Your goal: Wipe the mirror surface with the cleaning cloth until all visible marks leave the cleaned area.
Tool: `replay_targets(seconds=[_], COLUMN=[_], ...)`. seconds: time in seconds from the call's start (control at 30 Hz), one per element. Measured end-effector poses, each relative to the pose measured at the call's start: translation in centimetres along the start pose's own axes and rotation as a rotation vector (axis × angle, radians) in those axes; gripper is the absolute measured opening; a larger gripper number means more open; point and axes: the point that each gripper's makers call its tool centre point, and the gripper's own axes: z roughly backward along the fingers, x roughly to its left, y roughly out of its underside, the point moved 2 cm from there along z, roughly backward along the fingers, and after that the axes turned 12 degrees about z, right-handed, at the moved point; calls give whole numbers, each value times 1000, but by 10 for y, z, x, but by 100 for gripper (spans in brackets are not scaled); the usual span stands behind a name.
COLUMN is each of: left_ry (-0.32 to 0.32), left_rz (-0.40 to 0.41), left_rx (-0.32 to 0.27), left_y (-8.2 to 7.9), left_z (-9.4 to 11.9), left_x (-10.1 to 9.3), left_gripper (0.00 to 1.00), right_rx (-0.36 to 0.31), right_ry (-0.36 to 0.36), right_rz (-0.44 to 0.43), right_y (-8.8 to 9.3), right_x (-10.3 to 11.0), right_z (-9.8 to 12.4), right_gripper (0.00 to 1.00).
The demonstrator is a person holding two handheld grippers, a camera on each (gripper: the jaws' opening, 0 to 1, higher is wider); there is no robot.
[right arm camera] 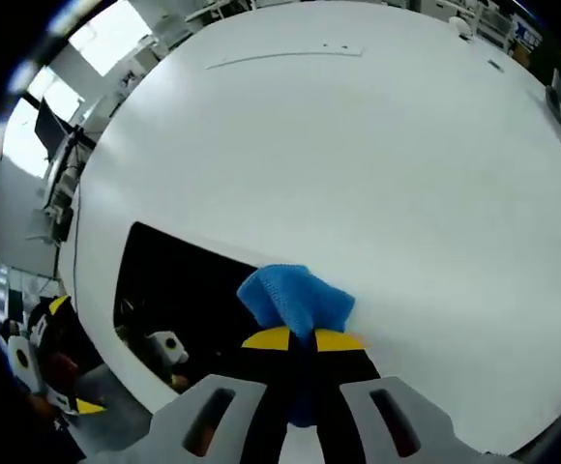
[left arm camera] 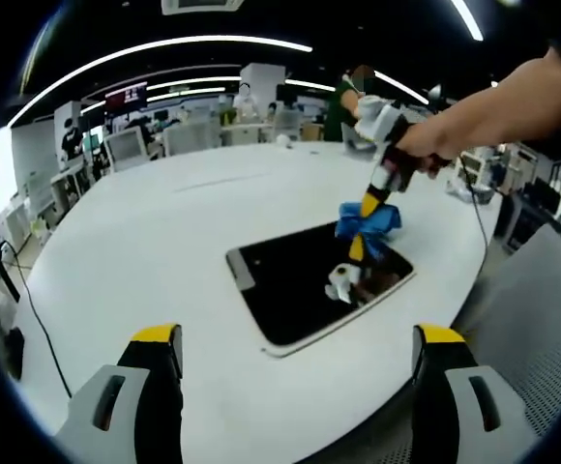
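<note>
Big round white table (left arm camera: pixel 164 251) holding a dark flat mirror (left arm camera: pixel 300 285), right gripper (right arm camera: pixel 300 340) pinching a soft blue cloth (right arm camera: pixel 295 298) at its far edge, mid-wipe, next rubbing nearer; left gripper (left arm camera: pixel 300 348) spread wide, empty.

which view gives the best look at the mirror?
Left gripper view: the whole mirror lies in frame on the white table, with the right gripper pressing the blue cloth on it. Right gripper view catches just part of it, behind the cloth.
</note>
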Motion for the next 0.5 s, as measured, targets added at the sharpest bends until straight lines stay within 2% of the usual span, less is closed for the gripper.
replay_targets(seconds=[0.07,0.23,0.33,0.4,0.5], left_ry=[11,9,12,1,5], left_rz=[14,6,29,30,26], left_rx=[6,27,20,3,8], left_y=[2,4,4,1,2], left_z=[-1,-2,-2,0,-1], left_x=[-1,-2,-1,1,-1], left_gripper=[99,99,99,99,99], right_rx=[-5,6,2,4,10], right_ry=[-22,-9,-20,-16,-11], right_rz=[-17,17,6,28,42], right_y=[-1,-2,-7,-8,-7], right_x=[5,10,10,12,15], right_z=[-2,-8,-8,-9,-10], right_gripper=[1,1,1,1,1])
